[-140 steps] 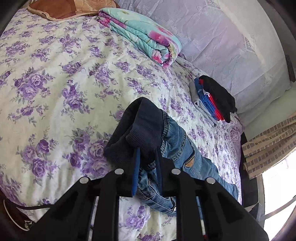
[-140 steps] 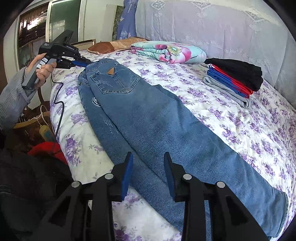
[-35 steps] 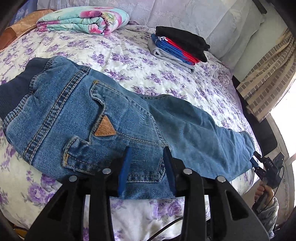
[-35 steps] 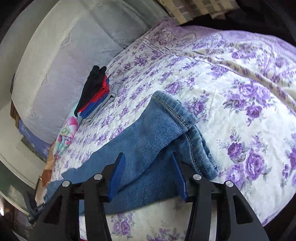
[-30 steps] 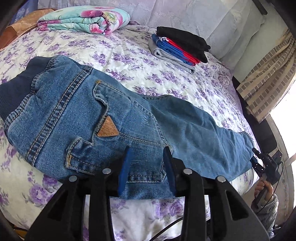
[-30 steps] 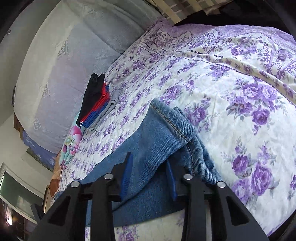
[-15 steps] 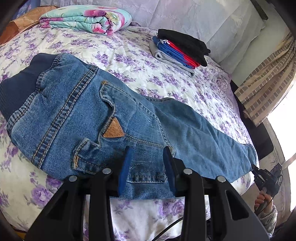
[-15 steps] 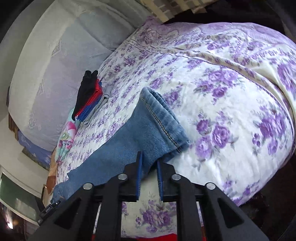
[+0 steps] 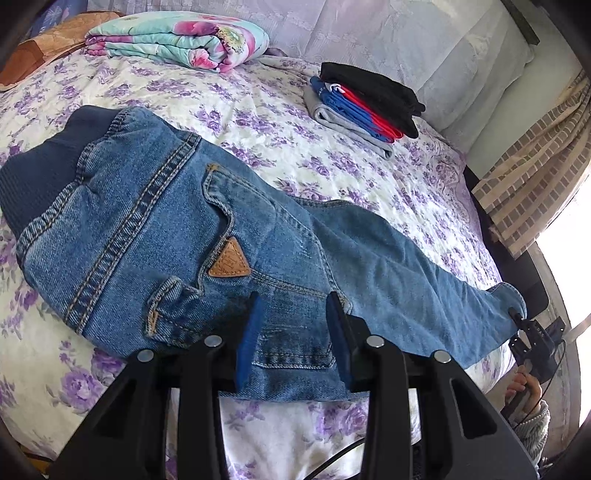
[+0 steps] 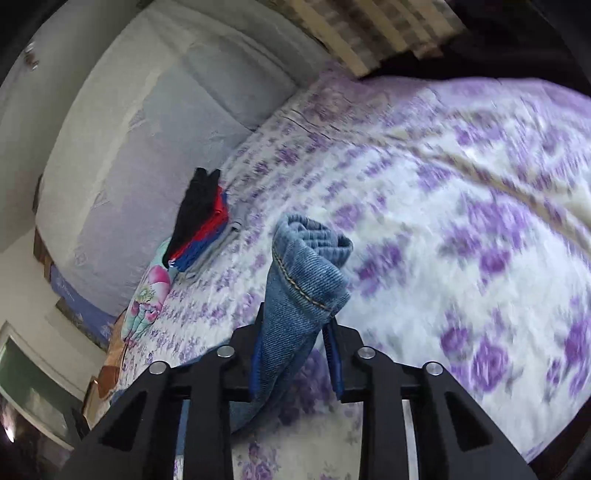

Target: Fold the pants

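Note:
Blue jeans [image 9: 229,236] lie folded lengthwise on the floral bed, waistband at the left, legs running to the right. My left gripper [image 9: 293,332] is open and empty, hovering just above the seat by the back pocket. My right gripper [image 10: 295,350] is shut on the leg cuffs [image 10: 306,266] and holds them lifted off the bed. In the left wrist view the right gripper [image 9: 532,336] shows at the far leg end.
A stack of folded clothes [image 9: 365,99] and a folded floral quilt [image 9: 177,40] lie at the back of the bed. A padded headboard [image 9: 406,33] stands behind. A checked curtain [image 9: 535,184] hangs at the right. The bed's front edge is right below my left gripper.
My right gripper closed on the leg cuffs and raised them off the bed. The left gripper stayed open over the seat, shifting only slightly.

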